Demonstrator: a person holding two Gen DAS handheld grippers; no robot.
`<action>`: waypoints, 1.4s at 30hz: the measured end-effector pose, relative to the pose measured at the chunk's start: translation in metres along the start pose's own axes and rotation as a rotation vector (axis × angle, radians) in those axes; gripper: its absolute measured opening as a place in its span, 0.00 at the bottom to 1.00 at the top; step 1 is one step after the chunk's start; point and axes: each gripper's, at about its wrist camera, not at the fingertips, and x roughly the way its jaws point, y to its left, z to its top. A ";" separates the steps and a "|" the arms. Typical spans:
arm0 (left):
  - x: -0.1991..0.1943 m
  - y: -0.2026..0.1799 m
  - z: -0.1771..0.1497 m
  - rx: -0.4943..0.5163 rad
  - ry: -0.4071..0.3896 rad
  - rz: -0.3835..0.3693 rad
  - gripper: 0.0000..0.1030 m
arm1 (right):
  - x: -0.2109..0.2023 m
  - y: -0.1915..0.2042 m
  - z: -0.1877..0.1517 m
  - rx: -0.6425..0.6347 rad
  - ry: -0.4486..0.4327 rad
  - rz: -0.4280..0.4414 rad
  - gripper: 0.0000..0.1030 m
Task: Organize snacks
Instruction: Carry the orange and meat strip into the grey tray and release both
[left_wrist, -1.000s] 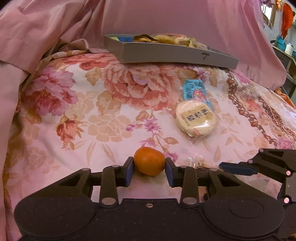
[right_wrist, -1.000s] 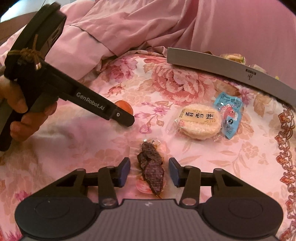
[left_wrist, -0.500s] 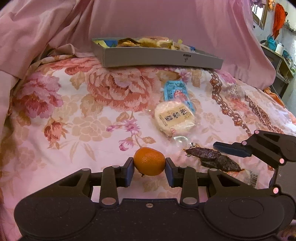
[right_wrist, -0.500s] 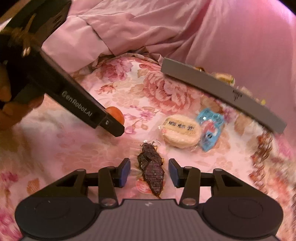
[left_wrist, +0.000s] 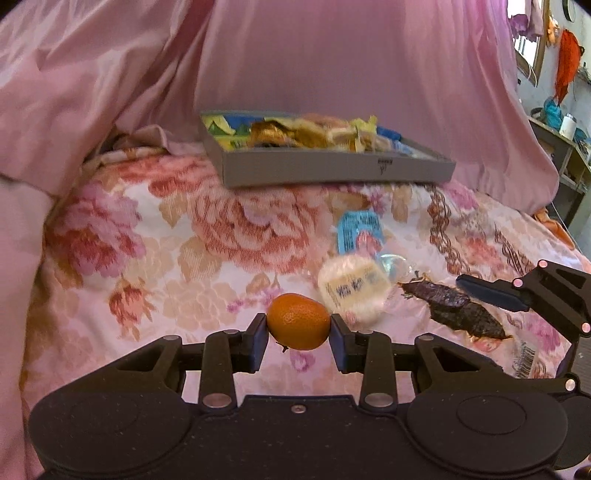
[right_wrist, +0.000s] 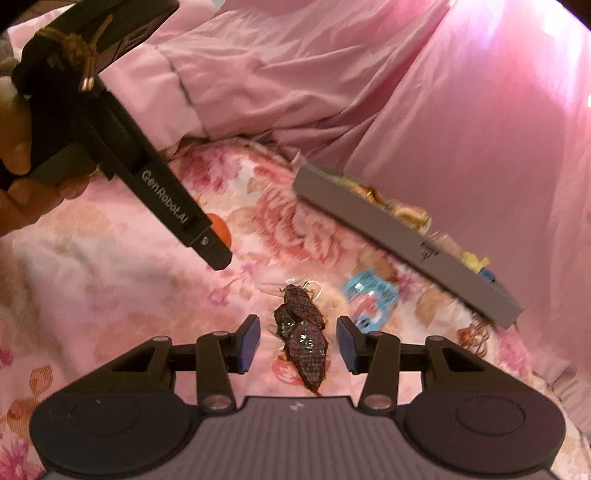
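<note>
Floral bedspread (left_wrist: 221, 236) with pink bedding behind serves as the surface. Left claw (left_wrist: 298, 338) is clenched on a small mandarin (left_wrist: 298, 321) — firm, round and light, apt to roll, best pinched across its middle as here. Right claw (right_wrist: 297, 341) has a clear packet of dark dried meat (right_wrist: 304, 339) between its pads; whether they press on it cannot be told. The packet looks thin, limp and slick, so a hold across its width suits it. A rice cracker (left_wrist: 352, 288) and blue sachet (left_wrist: 360, 230) lie near the grey snack tray (left_wrist: 332, 170) — already part-filled.
</note>
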 end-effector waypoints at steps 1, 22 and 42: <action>-0.001 0.000 0.005 -0.003 -0.001 0.001 0.36 | -0.001 -0.002 0.002 -0.002 -0.007 -0.008 0.48; 0.009 -0.010 0.181 -0.061 -0.148 0.141 0.36 | 0.014 -0.117 0.128 -0.304 -0.131 -0.102 0.49; 0.124 0.003 0.202 -0.213 -0.101 0.275 0.37 | 0.127 -0.196 0.098 0.048 -0.174 -0.249 0.49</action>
